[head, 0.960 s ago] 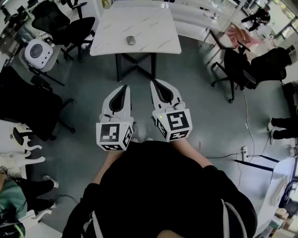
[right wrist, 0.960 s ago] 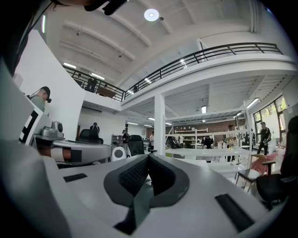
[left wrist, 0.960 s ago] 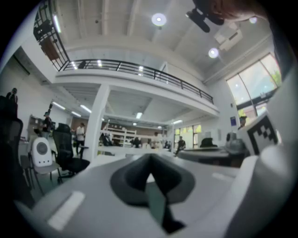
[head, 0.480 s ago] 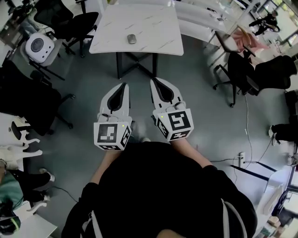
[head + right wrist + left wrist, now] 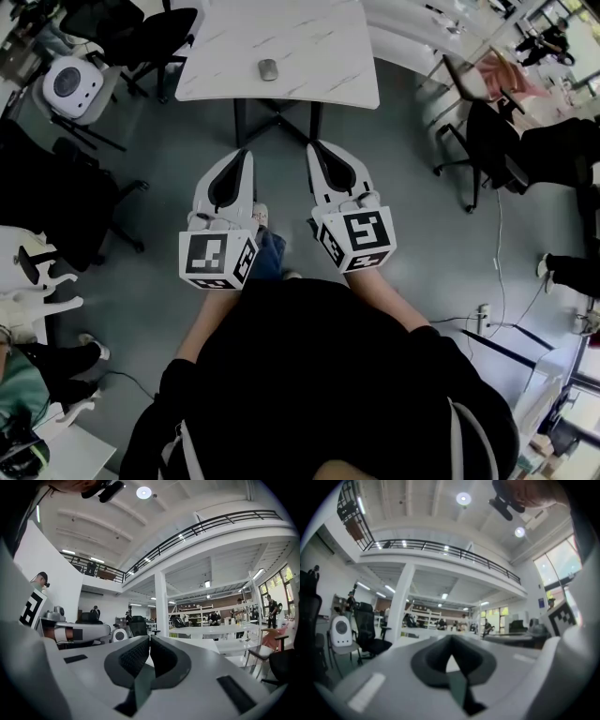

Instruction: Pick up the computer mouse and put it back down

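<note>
The mouse [image 5: 268,68] lies alone on the bench [image 5: 323,56], well ahead of me. My left hand-held gripper [image 5: 244,157] and right hand-held gripper [image 5: 316,150] both have their jaws together on nothing. I expect the mouse to be light and rigid, with a slick domed shell. I'd pinch its sides low and gently, so it can't squirt out.

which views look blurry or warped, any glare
Head view: fisheye bends the room's edges, yet the mouse and table read sharp. Left gripper view: soft all over, the left gripper smeared up close. Right gripper view: crisper; the ceiling lamp glares.
</note>
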The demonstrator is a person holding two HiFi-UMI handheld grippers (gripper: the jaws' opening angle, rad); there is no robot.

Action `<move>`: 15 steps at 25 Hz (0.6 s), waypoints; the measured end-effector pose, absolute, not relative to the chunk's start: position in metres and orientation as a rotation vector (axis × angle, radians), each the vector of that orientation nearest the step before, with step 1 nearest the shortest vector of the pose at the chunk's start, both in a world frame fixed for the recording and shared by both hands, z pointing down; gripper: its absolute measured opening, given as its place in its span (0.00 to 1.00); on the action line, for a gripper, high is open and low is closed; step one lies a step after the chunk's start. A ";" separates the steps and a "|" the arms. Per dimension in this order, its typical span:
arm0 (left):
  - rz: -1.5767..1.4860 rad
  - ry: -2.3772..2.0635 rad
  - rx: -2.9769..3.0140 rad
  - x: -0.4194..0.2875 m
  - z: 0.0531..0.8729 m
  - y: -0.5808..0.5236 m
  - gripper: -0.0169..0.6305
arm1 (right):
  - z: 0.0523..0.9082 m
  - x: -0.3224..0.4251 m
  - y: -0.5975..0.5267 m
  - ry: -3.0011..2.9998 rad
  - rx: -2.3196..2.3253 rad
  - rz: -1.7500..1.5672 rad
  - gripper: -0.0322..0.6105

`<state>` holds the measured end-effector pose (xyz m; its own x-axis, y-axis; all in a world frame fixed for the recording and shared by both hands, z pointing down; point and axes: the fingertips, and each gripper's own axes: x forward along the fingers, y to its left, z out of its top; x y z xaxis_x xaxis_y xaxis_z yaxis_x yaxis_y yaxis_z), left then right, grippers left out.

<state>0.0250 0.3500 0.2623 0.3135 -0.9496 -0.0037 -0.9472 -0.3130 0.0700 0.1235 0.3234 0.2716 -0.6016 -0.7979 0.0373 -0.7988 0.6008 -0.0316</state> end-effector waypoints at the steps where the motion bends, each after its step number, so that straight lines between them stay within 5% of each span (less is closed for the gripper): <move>1: -0.070 -1.804 2.502 0.020 0.266 0.340 0.04 | 0.274 0.120 0.314 -2.790 1.400 0.064 0.08; 15: -0.061 -1.644 2.567 -0.030 0.286 0.155 0.04 | 0.303 0.059 0.135 -2.697 1.463 0.150 0.08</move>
